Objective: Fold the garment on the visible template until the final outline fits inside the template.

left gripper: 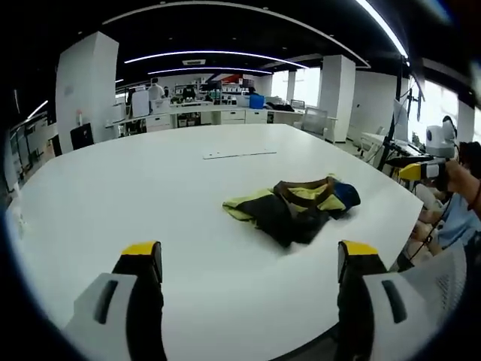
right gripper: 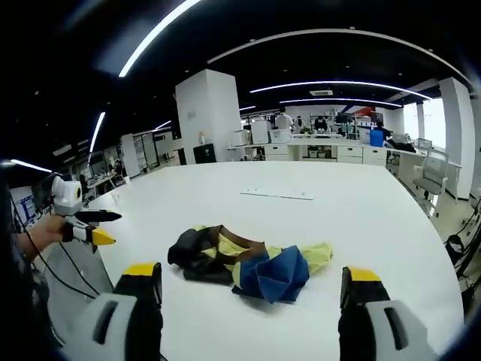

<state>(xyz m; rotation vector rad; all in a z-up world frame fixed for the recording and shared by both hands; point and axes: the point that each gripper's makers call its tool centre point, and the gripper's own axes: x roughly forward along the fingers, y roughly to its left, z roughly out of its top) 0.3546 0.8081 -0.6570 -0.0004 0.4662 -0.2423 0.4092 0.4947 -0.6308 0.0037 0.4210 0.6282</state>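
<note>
The garment (left gripper: 294, 207), a crumpled piece in yellow-green, dark brown and blue, lay bunched on the white tabletop (left gripper: 150, 195), toward its right side in the left gripper view. In the right gripper view the same garment (right gripper: 244, 265) sat near the tabletop's (right gripper: 338, 218) front edge, its blue part nearest the camera. A thin flat strip (left gripper: 240, 154) lay well beyond the garment, apart from it; it appeared likewise in the right gripper view (right gripper: 276, 195).

The left tongs (left gripper: 252, 263) were spread wide, jaws yellow-tipped, holding nothing, short of the garment. The right tongs (right gripper: 254, 284) were also spread and empty, with the garment just ahead between the jaw lines. The left tongs (right gripper: 94, 227) also showed at the left of the right gripper view, held in a hand (right gripper: 45, 229).

Desks and white pillars stood in the office background.
</note>
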